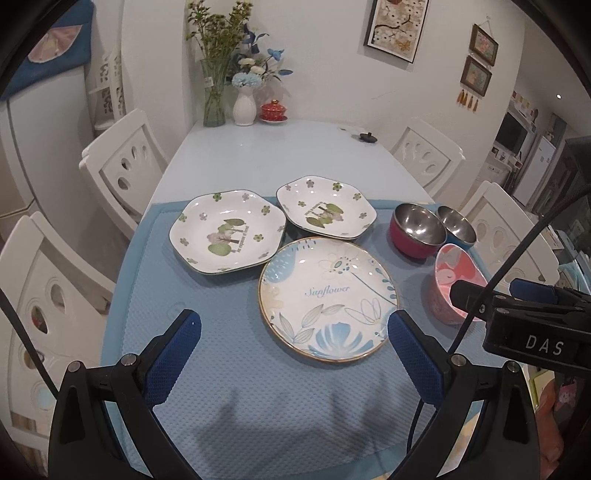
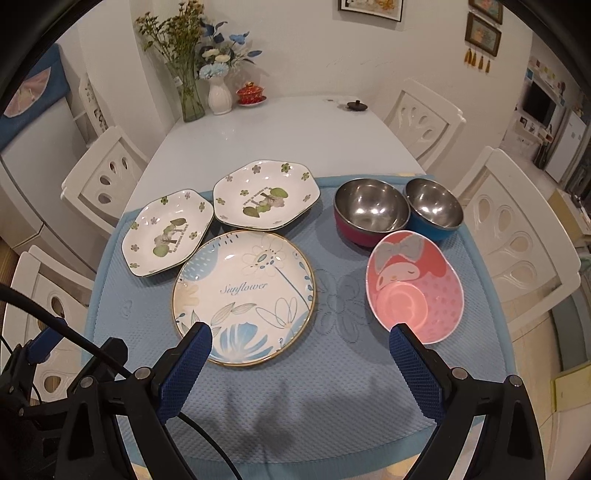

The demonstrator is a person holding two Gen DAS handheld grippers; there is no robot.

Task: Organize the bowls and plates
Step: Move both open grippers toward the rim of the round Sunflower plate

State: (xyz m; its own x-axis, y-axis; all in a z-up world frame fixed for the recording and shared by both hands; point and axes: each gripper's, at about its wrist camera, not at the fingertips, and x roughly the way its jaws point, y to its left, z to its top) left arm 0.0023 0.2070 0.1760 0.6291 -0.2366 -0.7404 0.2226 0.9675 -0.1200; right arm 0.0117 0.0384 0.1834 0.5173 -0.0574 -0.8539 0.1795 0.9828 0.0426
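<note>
Crockery waits unsorted on a blue mat (image 2: pixel 295 398) spread over the near end of a pale worktop (image 2: pixel 266 133). From the left: two hexagonal plates (image 2: pixel 168 232) with tree motifs lie side by side, rims close or just touching, the farther one (image 2: pixel 266 195) overlapping the mat's back edge; a round "Sunflower" plate (image 2: pixel 243 295) sits in front of them; then a pink cartoon bowl (image 2: pixel 415 286), with a red-sided steel bowl (image 2: pixel 371 210) and a smaller blue-sided steel bowl (image 2: pixel 434 205) touching behind it. Plates and bowls already fall into loose groups, left and right, so stacking like with like is probably the work ahead; nothing looks stacked yet. The left gripper (image 1: pixel 293 328) hangs over the mat's near edge with its fingers (image 1: pixel 177 354) wide apart and empty, lined up on the Sunflower plate. The right gripper (image 2: pixel 301 343) hovers likewise, fingers (image 2: pixel 415 365) spread and holding nothing, between that plate and the pink bowl. Beyond, white chairs (image 2: pixel 424 122) flank the worktop; vases of flowers (image 2: pixel 218 85) and a red lidded cup (image 2: pixel 251 94) stand at the far wall beneath framed pictures (image 2: pixel 482 31).
</note>
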